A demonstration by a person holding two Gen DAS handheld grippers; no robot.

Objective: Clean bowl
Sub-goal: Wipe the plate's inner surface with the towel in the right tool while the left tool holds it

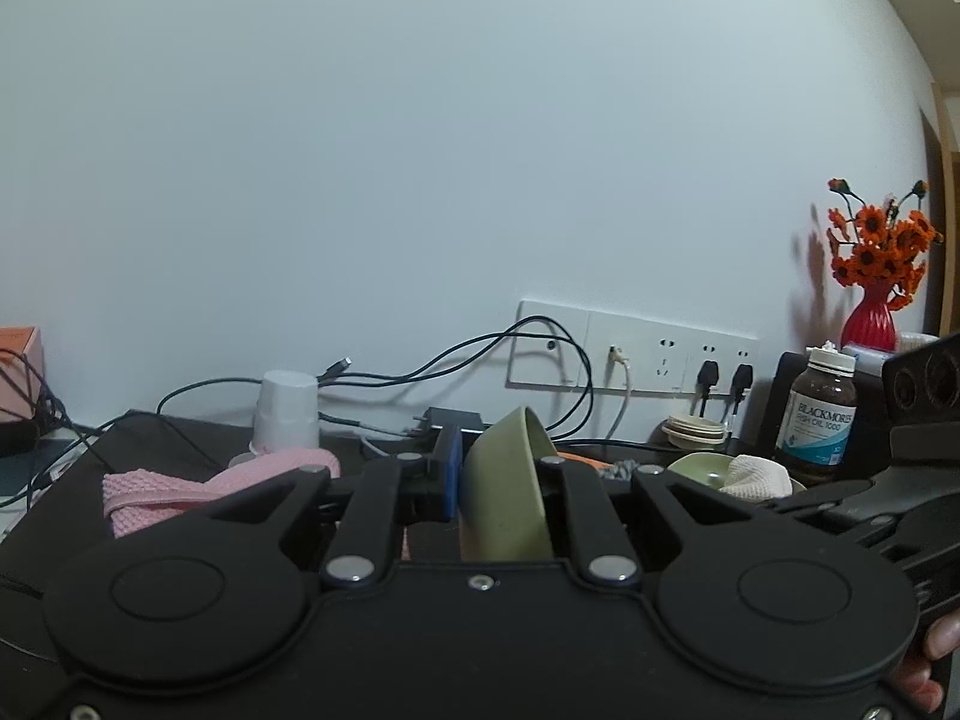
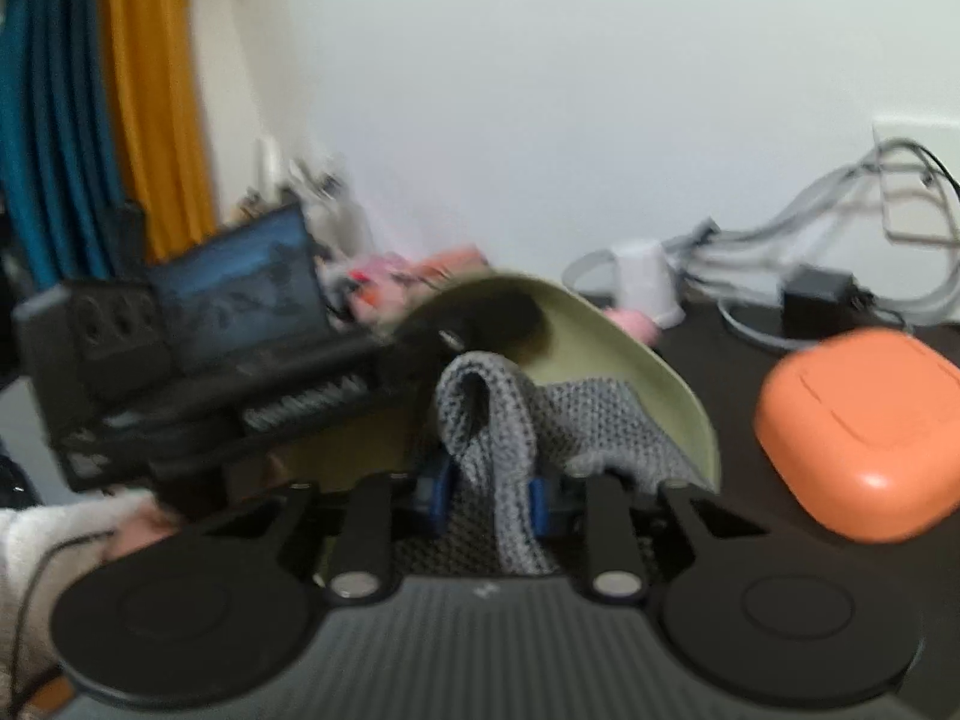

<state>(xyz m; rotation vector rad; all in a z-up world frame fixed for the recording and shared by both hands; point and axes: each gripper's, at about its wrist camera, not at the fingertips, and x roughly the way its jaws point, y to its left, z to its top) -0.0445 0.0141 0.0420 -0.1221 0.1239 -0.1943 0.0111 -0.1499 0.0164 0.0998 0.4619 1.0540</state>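
Note:
An olive-green bowl (image 1: 507, 480) stands tilted on its side over the black table, with my left gripper (image 1: 504, 480) shut on its rim, the blue pad (image 1: 449, 468) pressing on the outside. In the right wrist view the same bowl (image 2: 600, 348) opens toward me, and the left gripper (image 2: 474, 324) reaches in from the left, one finger inside. My right gripper (image 2: 489, 495) is shut on a grey knitted cloth (image 2: 486, 408), pinched between its blue pads (image 2: 437, 495). The cloth folds up and lies against the bowl's inner wall. This view is blurred.
An orange rounded case (image 2: 858, 432) lies right of the bowl. A white paper cup (image 1: 285, 414) and a pink knitted cloth (image 1: 180, 495) sit at left. A second green dish (image 1: 696, 468) holding a white cloth, a brown bottle (image 1: 816, 414), a red vase (image 1: 870, 318) and cables stand near the wall.

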